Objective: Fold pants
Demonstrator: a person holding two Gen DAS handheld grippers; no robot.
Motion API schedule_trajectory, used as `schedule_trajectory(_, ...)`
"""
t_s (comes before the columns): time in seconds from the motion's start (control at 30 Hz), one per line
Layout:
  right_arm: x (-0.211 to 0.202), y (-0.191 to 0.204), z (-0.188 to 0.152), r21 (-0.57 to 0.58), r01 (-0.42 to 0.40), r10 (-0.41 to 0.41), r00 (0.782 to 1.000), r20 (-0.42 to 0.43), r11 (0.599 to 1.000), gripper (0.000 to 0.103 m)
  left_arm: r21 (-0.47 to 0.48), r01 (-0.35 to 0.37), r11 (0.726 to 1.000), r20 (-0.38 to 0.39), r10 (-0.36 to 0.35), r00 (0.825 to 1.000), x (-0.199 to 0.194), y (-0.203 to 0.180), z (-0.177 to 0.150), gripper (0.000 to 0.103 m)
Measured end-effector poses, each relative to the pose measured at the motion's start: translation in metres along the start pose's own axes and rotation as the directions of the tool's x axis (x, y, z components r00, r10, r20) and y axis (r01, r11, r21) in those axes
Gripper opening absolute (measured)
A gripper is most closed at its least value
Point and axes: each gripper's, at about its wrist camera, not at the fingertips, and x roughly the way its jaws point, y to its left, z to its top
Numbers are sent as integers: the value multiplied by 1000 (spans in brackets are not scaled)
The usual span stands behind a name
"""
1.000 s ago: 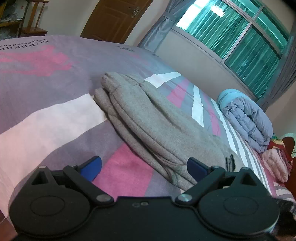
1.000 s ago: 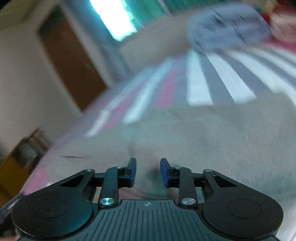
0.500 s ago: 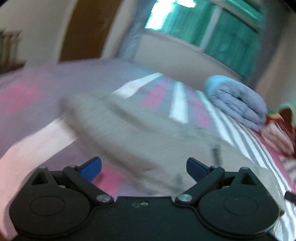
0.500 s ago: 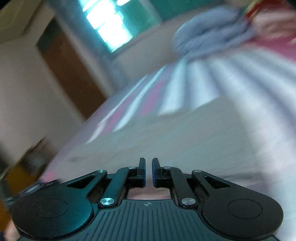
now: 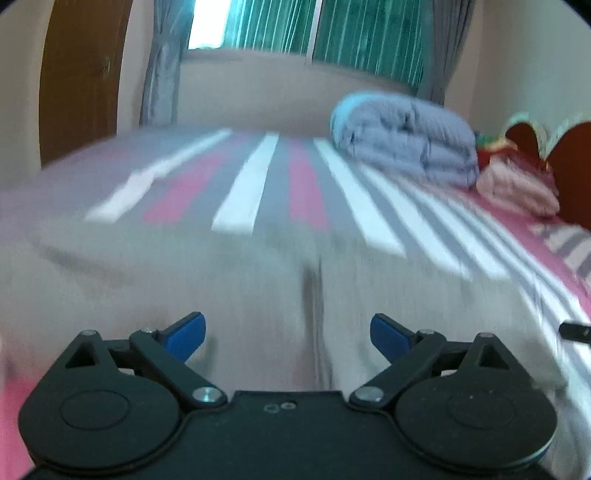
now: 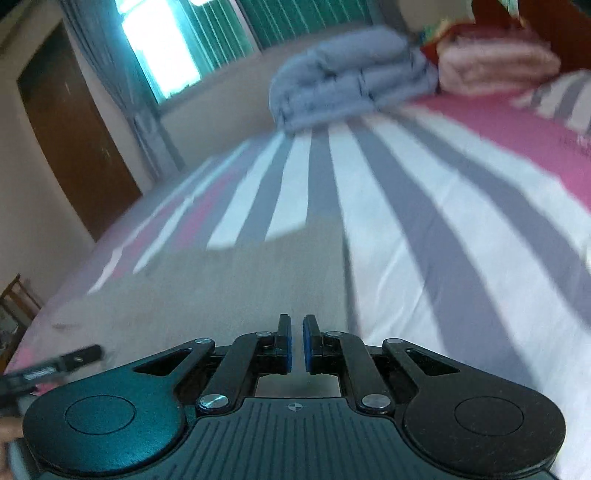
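Observation:
The grey pants (image 5: 229, 280) lie flat on the striped bed and fill the near part of the left wrist view. A dark crease runs up their middle. My left gripper (image 5: 287, 334) is open, low over the near edge of the pants, with nothing between its blue pads. In the right wrist view the pants (image 6: 207, 291) stretch away to the left. My right gripper (image 6: 296, 341) is shut at the pants' near right edge; whether cloth is pinched between the pads is hidden. The left gripper's tip (image 6: 79, 357) shows at the lower left.
The bed cover (image 6: 424, 229) has white, grey and pink stripes. A folded blue-grey quilt (image 5: 402, 142) and pink bedding (image 5: 517, 186) lie at the far end by the headboard. A brown door (image 6: 70, 136) and a curtained window (image 5: 321, 35) are behind.
Both views swung from the side of the pants to face the window and quilt. The right gripper's jaws closed from a small gap to shut. The left gripper stayed open.

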Motion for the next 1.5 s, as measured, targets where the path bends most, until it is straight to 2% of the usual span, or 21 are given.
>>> schedule_trajectory(0.1, 25, -11, 23, 6, 12, -12, 1000, 24, 1000, 8, 0, 1, 1000, -15, -1, 1000, 30, -6, 24, 91)
schedule_trajectory(0.2, 53, -18, 47, 15, 2, -3, 999, 50, 1000, 8, -1, -22, 1000, -120, 22, 993, 68, -8, 28, 91)
schedule_trajectory(0.23, 64, -20, 51, 18, 3, -4, 999, 37, 1000, 8, -1, -26, 1000, -169, 25, 985, 81, -7, 23, 93)
schedule_trajectory(0.27, 77, -22, 52, 13, 18, -18, 1000, 7, 1000, 8, 5, -28, 1000, -179, 28, 983, 87, -8, 18, 97)
schedule_trajectory(0.33, 102, -31, 43, 18, 54, -52, 995, -88, 998, 8, 7, -18, 1000, -150, 19, 988, 86, -6, 11, 97)
schedule_trajectory(0.4, 92, -34, 37, 26, 44, -44, 999, -26, 999, 8, -18, -20, 1000, -131, 18, 991, 72, -1, 13, 91)
schedule_trajectory(0.47, 58, -33, 26, 14, 63, -64, 990, 125, 998, 8, -38, 5, 999, -57, -7, 998, 46, 6, 10, 92)
schedule_trajectory(0.57, 23, -33, 8, 29, 67, -70, 987, 146, 997, 8, -54, -11, 998, 0, 11, 1000, 3, 29, -7, 92)
schedule_trajectory(0.63, 6, -32, 6, 20, 93, -95, 984, 149, 995, 9, -103, -42, 994, 11, 44, 999, -18, 49, -16, 92)
schedule_trajectory(0.77, -27, -33, 1, 45, 108, -115, 971, 212, 993, 9, -217, -114, 970, 71, 132, 989, -62, 101, -32, 91)
schedule_trajectory(0.83, -37, -33, -4, 75, 141, -155, 961, 227, 987, 9, -285, -134, 949, 71, 161, 984, -68, 124, -33, 91)
schedule_trajectory(0.93, -43, -32, -5, 107, 178, -199, 951, 235, 978, 9, -397, -116, 911, 53, 149, 987, -64, 162, -36, 90)
schedule_trajectory(0.97, -42, -33, -5, 121, 186, -210, 950, 233, 975, 9, -450, -101, 887, 40, 134, 990, -62, 175, -38, 86)
schedule_trajectory(1.03, -39, -36, -6, 143, 210, -238, 947, 216, 967, 9, -583, -61, 810, 32, 98, 995, -56, 202, -43, 84)
schedule_trajectory(1.1, -36, -38, -4, 165, 233, -263, 944, 200, 958, 9, -674, 5, 738, 48, 36, 998, -47, 225, -48, 84)
schedule_trajectory(1.27, -37, -39, -4, 211, 273, -313, 931, 189, 939, 9, -767, 157, 622, 120, -102, 988, -22, 267, -46, 86)
schedule_trajectory(1.33, -35, -35, -5, 198, 287, -324, 927, 187, 937, 9, -787, 196, 584, 147, -132, 980, -12, 279, -47, 86)
schedule_trajectory(1.4, -32, -28, -6, 175, 297, -328, 926, 188, 939, 9, -794, 220, 567, 166, -147, 975, 0, 286, -45, 84)
schedule_trajectory(1.5, -25, -20, -7, 139, 314, -336, 924, 181, 939, 9, -781, 228, 581, 189, -128, 974, 13, 287, -42, 82)
